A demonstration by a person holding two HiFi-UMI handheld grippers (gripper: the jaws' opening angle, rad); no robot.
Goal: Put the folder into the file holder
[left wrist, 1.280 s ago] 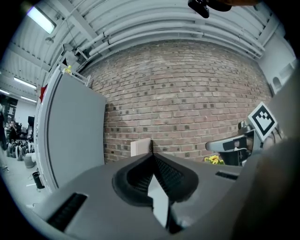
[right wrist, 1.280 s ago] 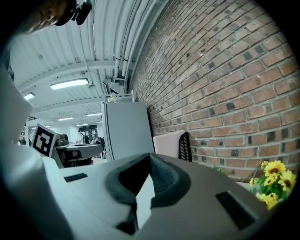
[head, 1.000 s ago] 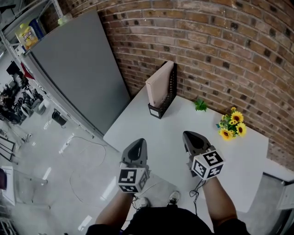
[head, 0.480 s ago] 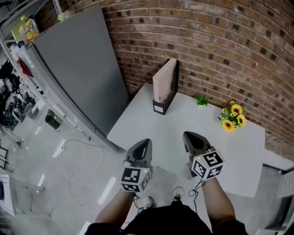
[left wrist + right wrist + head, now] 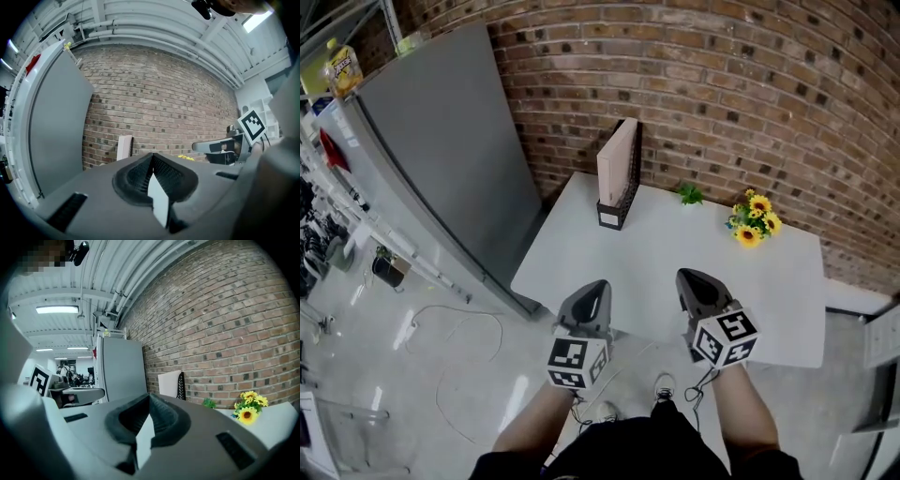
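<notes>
Both grippers sit side by side at the near edge of the white surface (image 5: 759, 300), pointing roughly level toward the far wall. Left gripper (image 5: 596, 287): fingers (image 5: 136, 176) fully closed, nothing between them. Right gripper (image 5: 688, 278): fingers (image 5: 161, 420) closed too, empty. Neither touches anything on the surface.

The middle of the surface is bare. At the far right, a bunch of sunflowers (image 5: 753, 221), with a small green sprig (image 5: 689, 194) just left of it.

At the far left corner, the black mesh file holder (image 5: 612, 215) stands upright, close to the brick wall (image 5: 722, 84). The beige folder (image 5: 616, 161) is already inside it, standing on edge, its top sticking out above the low front. It is well apart from both grippers.

Left of the surface, a tall gray cabinet (image 5: 441, 141) stands against the wall. A loose cable (image 5: 450, 328) lies on the glossy floor (image 5: 384, 394) beside it.
</notes>
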